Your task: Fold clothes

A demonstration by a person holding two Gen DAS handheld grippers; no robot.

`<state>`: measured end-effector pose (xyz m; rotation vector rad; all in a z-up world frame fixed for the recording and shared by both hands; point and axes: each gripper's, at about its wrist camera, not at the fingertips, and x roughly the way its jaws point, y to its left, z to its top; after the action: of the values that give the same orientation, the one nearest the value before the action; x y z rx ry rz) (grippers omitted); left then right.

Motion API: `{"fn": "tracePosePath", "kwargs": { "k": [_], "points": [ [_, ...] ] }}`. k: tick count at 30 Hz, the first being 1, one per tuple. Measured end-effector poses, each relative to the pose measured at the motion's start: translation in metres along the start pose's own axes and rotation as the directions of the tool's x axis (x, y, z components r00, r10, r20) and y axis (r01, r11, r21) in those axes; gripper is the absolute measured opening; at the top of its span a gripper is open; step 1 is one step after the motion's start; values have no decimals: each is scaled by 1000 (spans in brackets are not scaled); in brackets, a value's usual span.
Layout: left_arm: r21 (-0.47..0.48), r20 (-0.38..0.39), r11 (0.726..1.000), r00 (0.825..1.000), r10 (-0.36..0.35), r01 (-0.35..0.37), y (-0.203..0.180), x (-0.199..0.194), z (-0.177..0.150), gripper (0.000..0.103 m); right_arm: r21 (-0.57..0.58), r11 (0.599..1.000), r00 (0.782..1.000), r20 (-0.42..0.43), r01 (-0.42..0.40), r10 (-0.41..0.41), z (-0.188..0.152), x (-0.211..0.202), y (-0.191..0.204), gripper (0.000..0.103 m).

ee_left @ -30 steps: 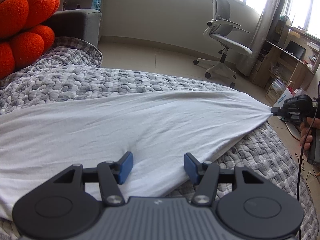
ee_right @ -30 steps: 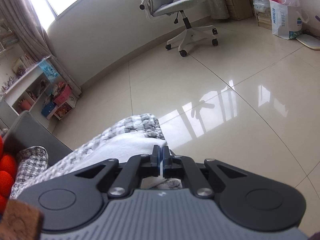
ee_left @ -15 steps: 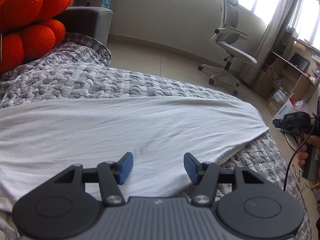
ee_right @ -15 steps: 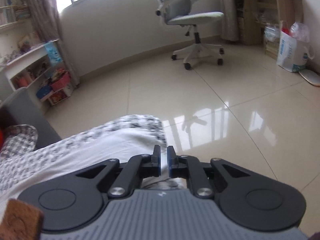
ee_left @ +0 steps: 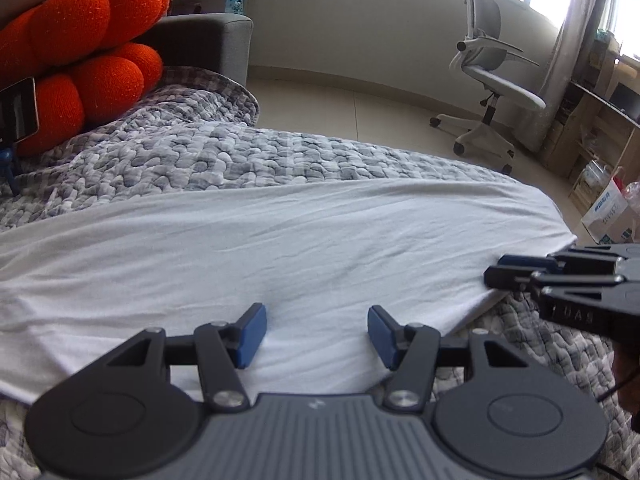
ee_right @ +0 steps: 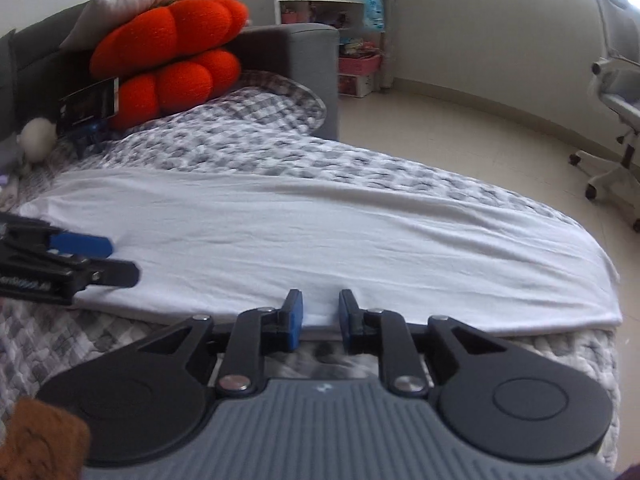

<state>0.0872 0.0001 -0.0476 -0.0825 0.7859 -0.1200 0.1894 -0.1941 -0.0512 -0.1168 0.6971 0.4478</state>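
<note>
A white garment (ee_left: 320, 240) lies spread flat across the grey quilted bedspread (ee_left: 240, 152). My left gripper (ee_left: 316, 322) hovers open over the garment's near part, with nothing between its blue pads. My right gripper (ee_right: 321, 304) sits at the garment's near hem (ee_right: 440, 320). Its jaws are opening with a narrow gap, and the pads press on no cloth. In the left wrist view the right gripper (ee_left: 496, 270) comes in from the right at the garment's edge. The right wrist view has the left gripper (ee_right: 120, 260) at its left side, over the cloth.
An orange knotted cushion (ee_left: 88, 52) leans on a grey sofa arm (ee_left: 208, 40) at the back left, with a phone on a stand (ee_right: 90, 102) beside it. Tiled floor lies beyond the bed, with an office chair (ee_left: 492, 76), a desk and a paper bag (ee_left: 608, 216).
My right gripper let go of the garment's stretched corner, swung round to face across the bed and moved to the near hem. The corner now lies flat. The left gripper stayed open.
</note>
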Motion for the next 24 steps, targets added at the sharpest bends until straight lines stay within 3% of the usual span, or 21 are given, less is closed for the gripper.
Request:
{"fn": "tracePosePath", "kwargs": {
  "k": [4,6,8,10,12,15,17,21,24],
  "points": [
    [53,-13,999,1000,4,-3,-3,-5,-5,59,156,983,995,13,93,-96,-12,-15,-72,19],
    [81,-19,997,1000,-3,4,-5,-8,-8,61,296,948,993,-2,117,-121,-19,-24,-115,16],
    [109,-28,994,999,-17,20,-6,-10,-10,63,347,915,978,-44,206,-203,-24,-31,-140,16],
    [102,-34,994,998,-44,48,0,-12,-10,63,368,893,965,-83,260,-247,-26,-35,-154,42],
    [82,-38,993,996,-77,80,7,-15,-9,63,376,867,944,-103,328,-313,-24,-42,-156,42],
    [31,-21,993,993,-117,118,22,-22,-8,63,434,866,962,-2,247,-274,-15,-59,-144,42],
    [30,7,994,994,-108,108,30,-27,-7,63,419,889,973,47,186,-226,-2,-57,-121,42],
    [-12,32,996,996,-83,84,44,-33,-7,63,229,971,994,61,71,-87,27,-36,-45,42],
    [-42,39,998,998,-50,52,53,-34,-6,63,106,993,998,48,-45,40,44,-8,12,43]
  ]
}}
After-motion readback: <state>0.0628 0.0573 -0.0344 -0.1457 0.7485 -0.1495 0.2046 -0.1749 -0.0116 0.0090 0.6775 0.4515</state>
